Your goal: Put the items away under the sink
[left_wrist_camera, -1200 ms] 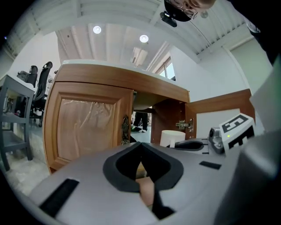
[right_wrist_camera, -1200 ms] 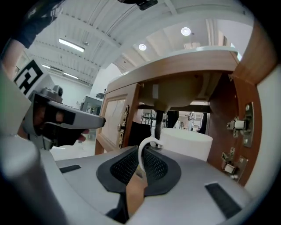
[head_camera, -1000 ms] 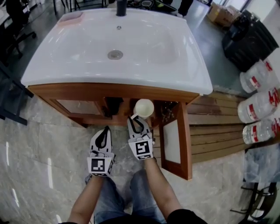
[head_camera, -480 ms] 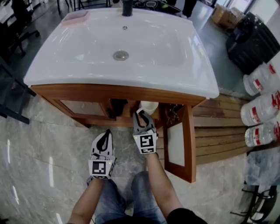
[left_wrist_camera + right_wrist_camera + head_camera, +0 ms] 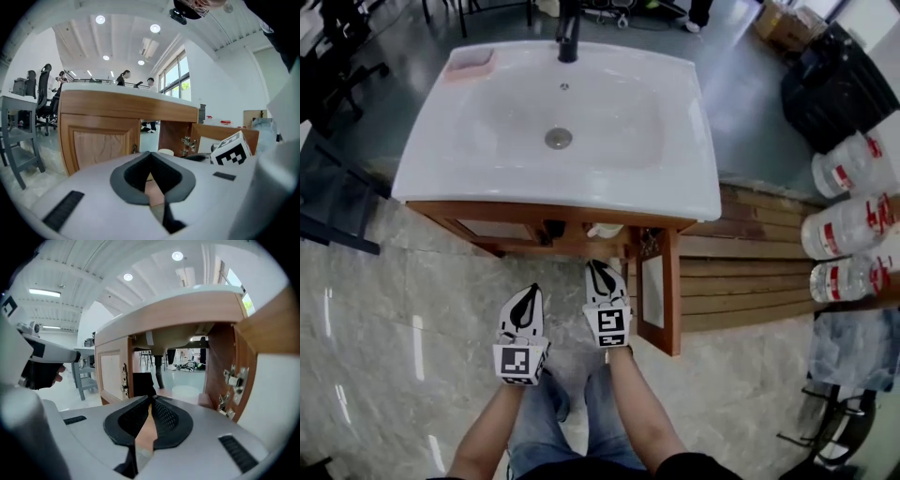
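sink (image 5: 694, 187) white | cabinet (image 5: 534, 213) brown wood | soap dish (image 5: 471, 62) pink

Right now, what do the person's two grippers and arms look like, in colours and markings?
The left gripper and the right gripper both have light grey bodies with black, pointed jaw pads. Each carries a white cube with black square markers at its rear. The forearms are bare. A dark short sleeve shows at the bottom edge, and the person wears blue jeans. No cables are visible.
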The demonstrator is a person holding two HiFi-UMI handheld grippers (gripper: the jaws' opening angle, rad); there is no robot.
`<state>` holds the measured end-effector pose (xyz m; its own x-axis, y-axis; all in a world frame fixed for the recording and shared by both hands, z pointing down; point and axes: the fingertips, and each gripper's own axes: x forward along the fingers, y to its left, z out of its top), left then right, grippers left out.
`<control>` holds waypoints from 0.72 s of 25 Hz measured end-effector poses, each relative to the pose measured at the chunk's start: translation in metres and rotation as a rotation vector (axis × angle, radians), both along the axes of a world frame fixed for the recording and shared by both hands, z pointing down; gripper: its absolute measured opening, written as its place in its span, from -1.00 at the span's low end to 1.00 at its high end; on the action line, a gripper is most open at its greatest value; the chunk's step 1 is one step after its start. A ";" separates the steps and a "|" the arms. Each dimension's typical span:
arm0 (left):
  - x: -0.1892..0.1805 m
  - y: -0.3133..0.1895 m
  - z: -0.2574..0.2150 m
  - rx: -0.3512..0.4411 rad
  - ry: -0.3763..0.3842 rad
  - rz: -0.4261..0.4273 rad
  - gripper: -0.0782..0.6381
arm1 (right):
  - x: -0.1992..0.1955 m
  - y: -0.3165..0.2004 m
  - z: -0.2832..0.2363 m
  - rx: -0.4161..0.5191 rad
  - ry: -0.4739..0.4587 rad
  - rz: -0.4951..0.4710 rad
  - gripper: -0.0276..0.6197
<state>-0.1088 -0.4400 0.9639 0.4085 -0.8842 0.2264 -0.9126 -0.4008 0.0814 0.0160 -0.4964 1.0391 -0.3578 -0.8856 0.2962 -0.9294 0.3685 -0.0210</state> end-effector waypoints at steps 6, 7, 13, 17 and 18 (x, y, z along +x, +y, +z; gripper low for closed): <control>-0.002 0.030 -0.132 -0.047 0.003 0.000 -0.76 | -0.009 0.056 -0.138 -0.061 -0.044 0.004 -0.88; -0.001 0.034 -0.158 -0.050 0.007 0.001 -0.76 | -0.007 0.064 -0.168 -0.059 -0.049 0.005 -0.88; 0.010 0.064 -0.305 -0.021 -0.010 0.029 -0.76 | 0.005 0.106 -0.347 0.001 -0.085 -0.009 -0.88; 0.013 0.080 -0.389 0.037 0.007 0.032 -0.76 | 0.024 0.127 -0.444 0.077 -0.087 -0.004 -0.88; 0.013 0.085 -0.408 0.055 0.020 0.028 -0.76 | 0.030 0.132 -0.464 0.099 -0.082 0.001 -0.88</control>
